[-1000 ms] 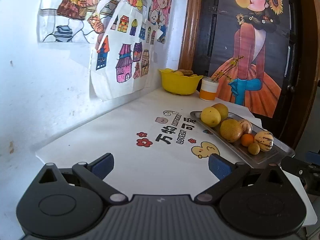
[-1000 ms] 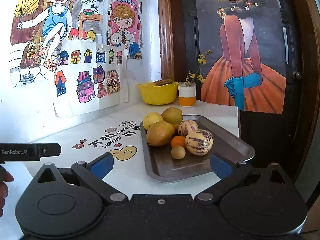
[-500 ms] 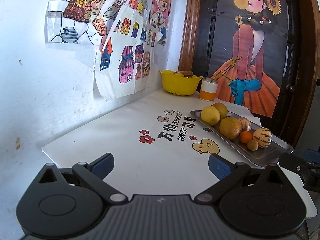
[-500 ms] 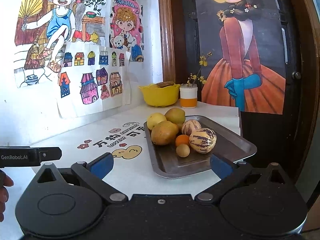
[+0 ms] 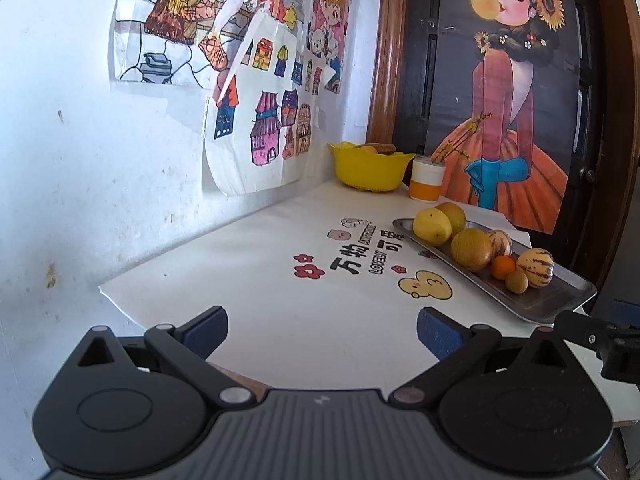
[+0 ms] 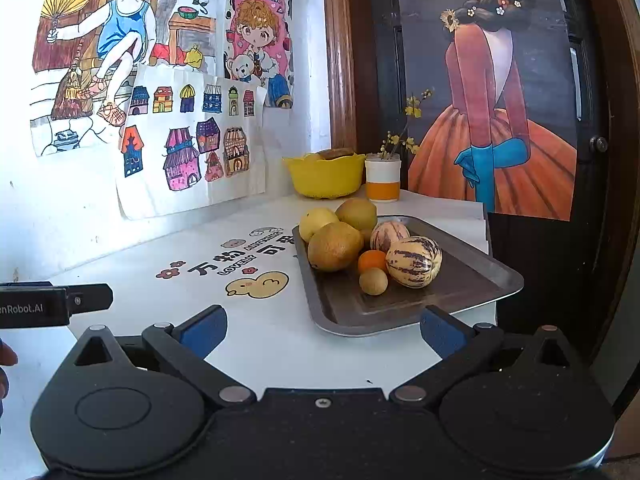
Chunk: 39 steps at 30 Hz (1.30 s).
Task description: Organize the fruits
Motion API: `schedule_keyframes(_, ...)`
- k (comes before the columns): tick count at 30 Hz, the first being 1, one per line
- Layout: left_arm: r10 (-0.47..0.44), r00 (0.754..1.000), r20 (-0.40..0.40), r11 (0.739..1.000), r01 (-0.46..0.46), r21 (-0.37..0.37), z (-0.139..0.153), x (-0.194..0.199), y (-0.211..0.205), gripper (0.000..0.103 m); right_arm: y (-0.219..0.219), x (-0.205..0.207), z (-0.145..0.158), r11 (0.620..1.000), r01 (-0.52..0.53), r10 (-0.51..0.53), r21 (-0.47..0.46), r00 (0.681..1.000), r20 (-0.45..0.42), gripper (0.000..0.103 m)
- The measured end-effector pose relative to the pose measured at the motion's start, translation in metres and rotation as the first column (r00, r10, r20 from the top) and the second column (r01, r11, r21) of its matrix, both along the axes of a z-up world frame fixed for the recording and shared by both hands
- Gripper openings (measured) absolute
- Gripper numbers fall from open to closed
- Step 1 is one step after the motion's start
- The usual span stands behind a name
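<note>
On metal tray [image 6: 472, 280]: fruits [image 6: 335, 245], both tools wide apart.

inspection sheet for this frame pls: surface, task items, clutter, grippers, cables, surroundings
Surface: white printed table cover, flat.
Job's things: metal tray holding two striped melons, a small orange, a small round fruit and three yellow-brown fruits; yellow bowl at the back, holding something.
Clutter: white-and-orange cup with yellow flower sprigs.
Grippers: left gripper open, empty; right gripper open, empty, before the tray.
Cables: nothing seen.
Surroundings: drawings on wall, poster on dark door.
</note>
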<state>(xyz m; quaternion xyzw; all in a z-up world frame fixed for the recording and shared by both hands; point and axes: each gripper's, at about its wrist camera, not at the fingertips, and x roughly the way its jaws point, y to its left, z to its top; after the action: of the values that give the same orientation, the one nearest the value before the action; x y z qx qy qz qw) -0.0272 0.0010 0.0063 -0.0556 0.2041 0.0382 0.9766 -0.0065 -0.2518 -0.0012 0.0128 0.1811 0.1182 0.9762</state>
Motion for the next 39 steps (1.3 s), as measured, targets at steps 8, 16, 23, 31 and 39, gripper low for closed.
schedule_keyframes(8,-0.005,1.000,-0.007,1.000,0.006,0.003,-0.0018,0.0009,-0.0018,0.102,0.0000,0.0004,-0.0007,1.000,0.001,-0.001,0.001,1.000,-0.001,0.102)
schedule_keyframes(16,-0.004,1.000,-0.008,1.000,0.004,0.003,-0.0019,0.0007,-0.0019,0.103,0.0008,0.0004,-0.0015,1.000,-0.003,0.003,-0.001,1.000,-0.004,0.102)
schedule_keyframes(23,-0.005,1.000,-0.010,1.000,0.005,0.002,-0.0024,0.0004,-0.0017,0.103,0.0009,0.0003,-0.0019,1.000,-0.004,0.004,-0.001,1.000,-0.004,0.102)
schedule_keyframes(31,-0.005,1.000,-0.011,1.000,0.005,0.000,-0.0030,0.0005,-0.0019,0.103,0.0014,-0.0002,-0.0017,1.000,-0.002,0.002,-0.001,1.000,-0.004,0.102)
schedule_keyframes(39,-0.006,1.000,-0.015,1.000,0.006,0.000,-0.0059,-0.0008,-0.0028,0.103,0.0016,-0.0004,-0.0017,1.000,-0.002,0.002,-0.001,1.000,-0.003,0.102)
